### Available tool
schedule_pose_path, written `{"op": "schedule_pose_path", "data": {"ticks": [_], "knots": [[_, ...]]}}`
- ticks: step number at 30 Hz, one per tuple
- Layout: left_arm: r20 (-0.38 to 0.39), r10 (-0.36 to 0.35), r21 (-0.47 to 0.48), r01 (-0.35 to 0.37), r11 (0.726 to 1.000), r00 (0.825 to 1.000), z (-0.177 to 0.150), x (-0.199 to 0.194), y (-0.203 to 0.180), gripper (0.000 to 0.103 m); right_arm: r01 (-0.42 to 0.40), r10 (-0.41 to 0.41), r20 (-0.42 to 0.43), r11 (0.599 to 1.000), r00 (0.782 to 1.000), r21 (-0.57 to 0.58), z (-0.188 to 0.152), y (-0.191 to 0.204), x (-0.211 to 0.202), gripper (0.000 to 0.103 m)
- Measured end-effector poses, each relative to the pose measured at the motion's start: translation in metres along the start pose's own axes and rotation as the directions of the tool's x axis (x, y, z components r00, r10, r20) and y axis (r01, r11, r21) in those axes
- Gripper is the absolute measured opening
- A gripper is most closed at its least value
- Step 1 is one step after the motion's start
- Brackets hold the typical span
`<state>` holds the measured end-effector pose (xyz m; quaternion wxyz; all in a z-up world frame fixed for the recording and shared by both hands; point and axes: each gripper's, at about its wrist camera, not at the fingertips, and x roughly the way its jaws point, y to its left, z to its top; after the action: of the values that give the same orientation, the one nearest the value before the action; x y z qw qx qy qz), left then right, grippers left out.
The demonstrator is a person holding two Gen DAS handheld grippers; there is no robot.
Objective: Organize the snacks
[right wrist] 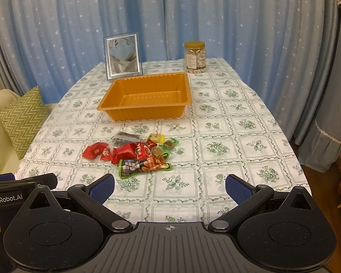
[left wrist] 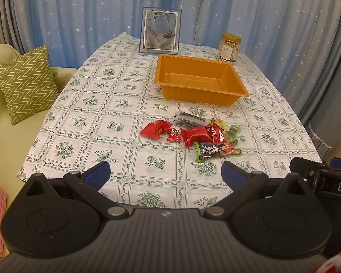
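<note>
A pile of small snack packets (left wrist: 197, 134) lies on the table in front of an empty orange plastic tray (left wrist: 200, 79). The pile holds red packets (left wrist: 156, 129), a dark one (left wrist: 188, 119) and a green-edged one (left wrist: 216, 151). In the right wrist view the pile (right wrist: 136, 152) is left of centre, with the tray (right wrist: 145, 96) behind it. My left gripper (left wrist: 166, 175) is open and empty, short of the pile. My right gripper (right wrist: 170, 187) is open and empty, near the table's front edge.
A framed picture (left wrist: 159, 31) and a jar of nuts with a gold lid (left wrist: 229, 49) stand at the back of the table. A sofa with a green zigzag cushion (left wrist: 27, 84) is to the left. Blue curtains hang behind. The floral tablecloth (right wrist: 227, 125) covers the table.
</note>
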<state>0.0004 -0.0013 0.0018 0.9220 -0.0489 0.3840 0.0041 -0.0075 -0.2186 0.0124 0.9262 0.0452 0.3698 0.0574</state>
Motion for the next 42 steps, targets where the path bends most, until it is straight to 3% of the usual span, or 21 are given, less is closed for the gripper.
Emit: {"op": "schedule_pose_path", "data": {"ticks": [42], "knots": [[-0.003, -0.001, 0.001, 0.001, 1.0, 1.0, -0.001, 0.0025, -0.004, 0.103, 0.001, -0.001, -0.001, 1.0, 1.0, 0.004, -0.0009, -0.0027, 0.0009, 0.103]]}}
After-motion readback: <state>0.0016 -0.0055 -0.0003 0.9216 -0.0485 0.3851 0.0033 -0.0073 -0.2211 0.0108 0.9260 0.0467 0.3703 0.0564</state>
